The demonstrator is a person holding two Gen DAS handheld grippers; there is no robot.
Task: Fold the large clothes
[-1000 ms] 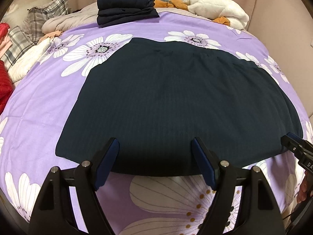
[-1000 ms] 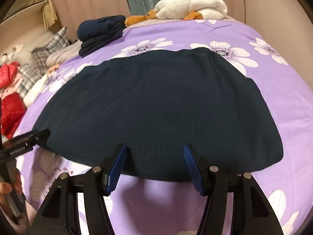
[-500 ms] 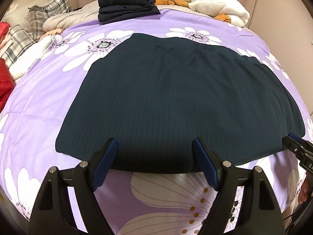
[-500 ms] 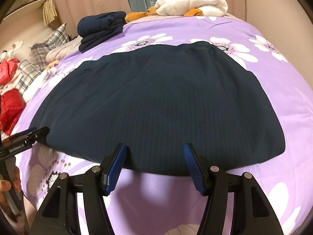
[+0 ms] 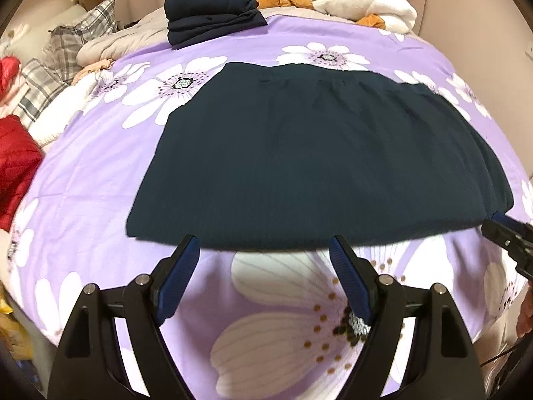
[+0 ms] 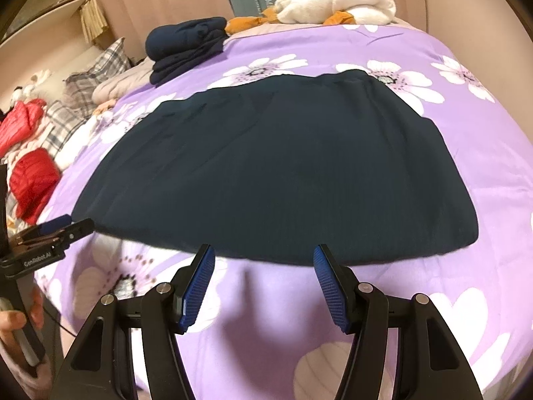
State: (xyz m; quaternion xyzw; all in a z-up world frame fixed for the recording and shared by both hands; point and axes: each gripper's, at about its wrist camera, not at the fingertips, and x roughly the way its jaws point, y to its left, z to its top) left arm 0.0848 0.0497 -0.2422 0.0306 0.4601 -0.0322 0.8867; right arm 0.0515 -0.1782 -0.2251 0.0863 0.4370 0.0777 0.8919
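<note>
- While both tools hang over the near edge of the bed, the dark navy garment (image 5: 319, 163) lies spread flat just ahead of them on the purple flowered bedspread (image 5: 100, 173), its near hem running across right in front of the fingertips.
- Left tool (image 5: 265, 250): released, its blue-padded fingers (image 5: 180, 276) spread wide with nothing between them; the tips sit at the hem, and whether they touch the cloth I cannot tell.
- Right tool (image 6: 263, 260): likewise released, pads (image 6: 196, 286) wide apart and holding nothing, tips just short of the hem over bare bedspread.
- Off to the left tool's right, the right tool's tip shows at the garment's near corner; in the right wrist view the left tool shows at the opposite corner.
- Far ahead of the tools, beyond the garment, sits a folded navy stack (image 5: 213, 13), with a white fleece bundle (image 5: 366, 6) to its right.
- Ahead and to the left lie plaid pillows (image 5: 80, 40) and red clothing (image 5: 16, 166).
</note>
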